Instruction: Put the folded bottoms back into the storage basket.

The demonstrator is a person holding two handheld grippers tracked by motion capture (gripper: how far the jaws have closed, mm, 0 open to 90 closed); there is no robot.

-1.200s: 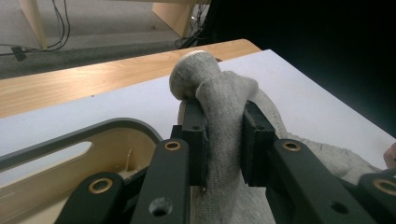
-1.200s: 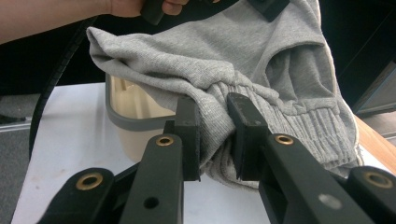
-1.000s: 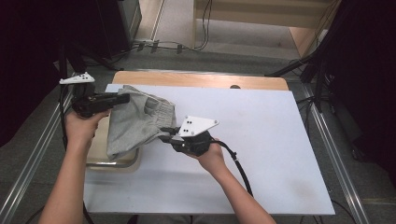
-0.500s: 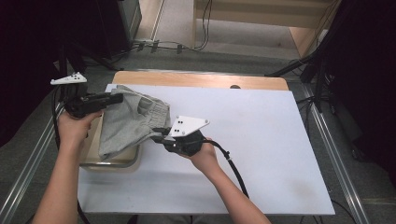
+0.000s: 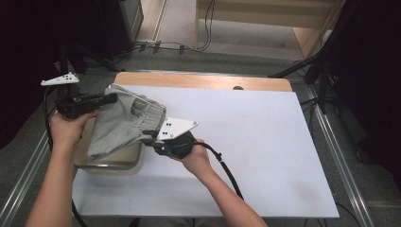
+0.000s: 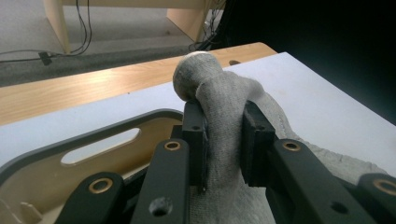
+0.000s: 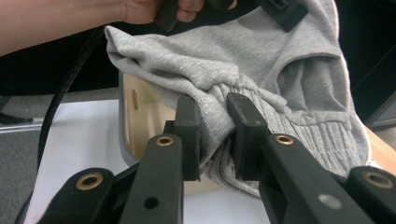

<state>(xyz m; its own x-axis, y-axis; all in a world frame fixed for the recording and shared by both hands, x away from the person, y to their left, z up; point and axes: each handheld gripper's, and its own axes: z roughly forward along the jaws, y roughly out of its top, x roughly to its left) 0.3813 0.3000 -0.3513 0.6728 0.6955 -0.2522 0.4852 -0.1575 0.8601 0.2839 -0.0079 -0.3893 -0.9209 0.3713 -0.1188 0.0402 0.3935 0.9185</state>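
Jaws of both grippers are clamped on the grey sweat shorts (image 5: 124, 120); the left gripper (image 5: 109, 98) pinches a far corner, the right gripper (image 5: 147, 136) the waistband; the garment hangs stretched between them above the tray (image 5: 120, 165), its long axis running along the tray's length.

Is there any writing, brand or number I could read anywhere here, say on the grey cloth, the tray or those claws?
None: no readable text on the grey garment, the tray, the left claw, the right claw or the white table.
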